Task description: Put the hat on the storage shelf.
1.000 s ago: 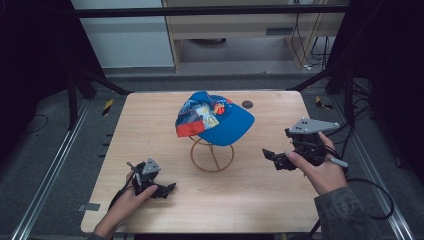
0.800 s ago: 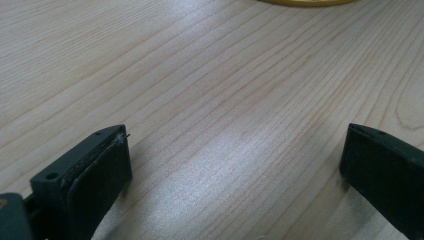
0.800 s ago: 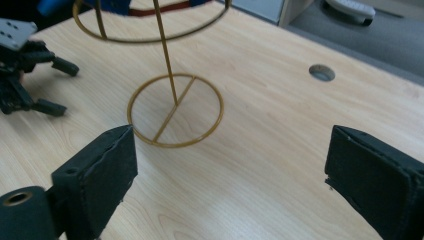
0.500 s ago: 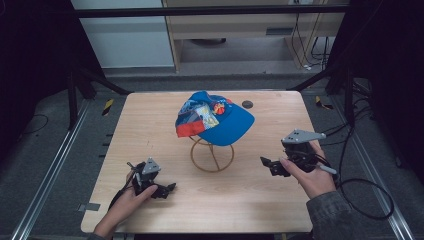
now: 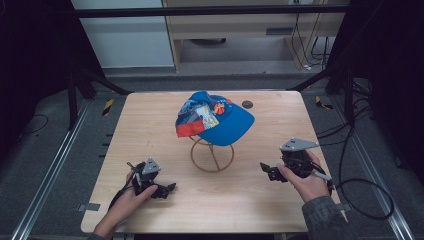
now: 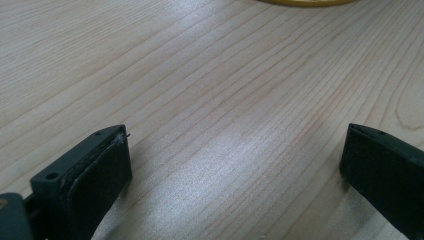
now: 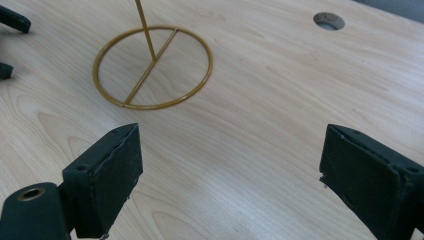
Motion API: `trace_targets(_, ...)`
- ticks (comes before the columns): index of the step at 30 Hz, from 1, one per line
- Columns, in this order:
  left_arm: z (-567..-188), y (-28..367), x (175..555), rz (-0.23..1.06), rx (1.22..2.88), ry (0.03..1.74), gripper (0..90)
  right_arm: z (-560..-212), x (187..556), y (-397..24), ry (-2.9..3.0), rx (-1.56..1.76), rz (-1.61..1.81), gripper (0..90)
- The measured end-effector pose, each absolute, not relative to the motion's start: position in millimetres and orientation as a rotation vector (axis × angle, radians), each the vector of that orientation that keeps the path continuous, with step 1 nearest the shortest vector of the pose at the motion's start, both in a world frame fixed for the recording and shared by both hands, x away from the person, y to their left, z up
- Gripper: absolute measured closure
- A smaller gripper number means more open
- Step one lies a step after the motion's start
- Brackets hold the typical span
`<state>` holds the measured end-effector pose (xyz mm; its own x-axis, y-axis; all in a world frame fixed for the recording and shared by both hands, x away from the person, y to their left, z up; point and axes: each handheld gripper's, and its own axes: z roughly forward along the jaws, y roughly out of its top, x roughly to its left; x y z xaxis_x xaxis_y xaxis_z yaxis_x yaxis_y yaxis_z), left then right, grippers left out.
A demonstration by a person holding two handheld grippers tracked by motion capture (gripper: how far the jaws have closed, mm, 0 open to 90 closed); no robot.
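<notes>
A blue cap (image 5: 215,117) with a red brim and a printed patch sits on a gold wire stand (image 5: 212,156) in the middle of the wooden table (image 5: 150,115). My left gripper (image 5: 167,189) rests low at the front left, open, with bare wood between its jaws (image 6: 235,165). My right gripper (image 5: 265,170) is at the right of the stand, close above the table. It is open; its jaws have just been closing a little, with nothing between them (image 7: 230,170). The stand's ring base (image 7: 152,67) lies ahead of it, apart from the jaws.
A small round hole (image 5: 247,104) is in the table behind the cap, also in the right gripper view (image 7: 328,21). A cable (image 5: 360,200) trails off the table's right edge. Dark frame rails border the table on both sides.
My right gripper has come down toward the table and a little nearer the front edge. The left gripper, the cap and the stand have kept still.
</notes>
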<state>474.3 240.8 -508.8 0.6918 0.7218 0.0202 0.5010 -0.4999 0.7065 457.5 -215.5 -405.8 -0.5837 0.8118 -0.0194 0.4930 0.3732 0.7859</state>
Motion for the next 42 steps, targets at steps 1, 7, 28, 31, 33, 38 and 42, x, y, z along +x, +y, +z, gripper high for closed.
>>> trace_targets(1, -509, 241, 474, 0.411, 2.207, 0.931, 0.0, -409, 457, -215, 2.238, 1.136, 1.069, 10.3)
trace_targets(7, -509, 241, 474, 0.410, 2.208, 0.931, 0.0, -424, 457, -212, 2.253, 1.148, 1.064, 10.7)
trace_targets(28, -509, 241, 474, 0.412, 2.207, 0.931, 0.0, -494, 472, -185, 2.265, 1.307, 1.006, 11.6)
trace_targets(31, -509, 241, 474, 0.411, 2.207, 0.931, 0.0, -501, 473, -184, 2.261, 1.329, 0.981, 10.7)
trace_targets(33, -509, 241, 474, 0.411, 2.206, 0.931, 0.0, -504, 473, -184, 2.257, 1.340, 0.968, 10.4)
trace_targets(38, -509, 241, 474, 0.411, 2.207, 0.931, 0.0, -512, 470, -181, 2.198, 1.299, 0.955, 7.2)
trace_targets(42, -509, 241, 474, 0.411, 2.207, 0.931, 0.0, -512, 469, -181, 2.194, 1.301, 0.955, 7.2)
